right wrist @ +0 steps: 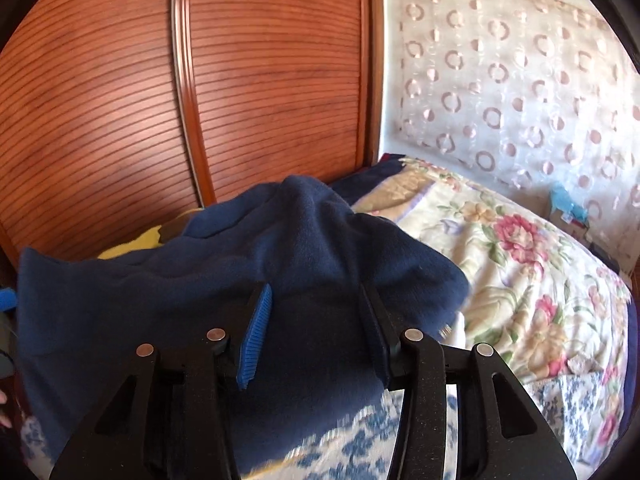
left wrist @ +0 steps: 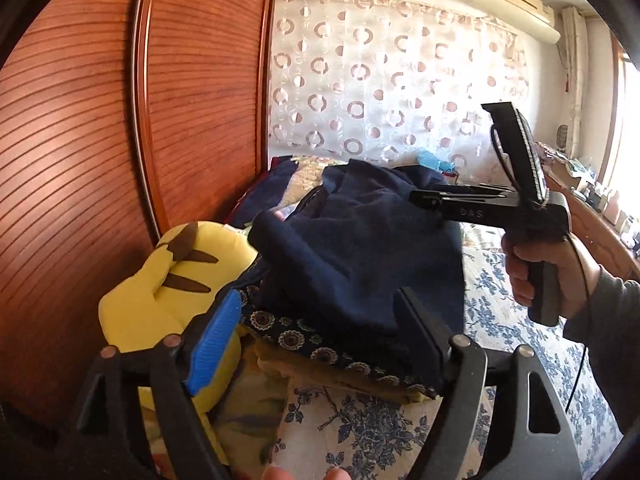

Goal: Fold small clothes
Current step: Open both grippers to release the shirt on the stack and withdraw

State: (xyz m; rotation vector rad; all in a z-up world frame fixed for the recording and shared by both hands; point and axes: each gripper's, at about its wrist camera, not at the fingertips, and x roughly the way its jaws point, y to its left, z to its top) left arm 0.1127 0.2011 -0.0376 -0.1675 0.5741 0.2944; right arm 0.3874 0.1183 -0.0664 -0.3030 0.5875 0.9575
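Observation:
A navy fleece garment point(left wrist: 360, 248) lies bunched on top of a pile on the bed. My left gripper point(left wrist: 320, 294) is open at its near edge, with the blue pad point(left wrist: 216, 340) on the left and the black finger point(left wrist: 420, 328) on the right; neither presses the cloth. In the left wrist view a hand holds my right gripper point(left wrist: 418, 197), whose tips rest at the garment's right side. In the right wrist view the right gripper point(right wrist: 314, 288) stands open over the navy fleece point(right wrist: 240, 264). A fold lies along its right finger point(right wrist: 372, 320).
A yellow plush cushion point(left wrist: 172, 280) sits left of the pile. A dark cloth with round medallions point(left wrist: 320, 344) lies under the fleece. The bed has a blue floral sheet point(left wrist: 360, 420) and a flowered quilt point(right wrist: 520, 264). A wooden wardrobe point(left wrist: 120, 120) stands close on the left.

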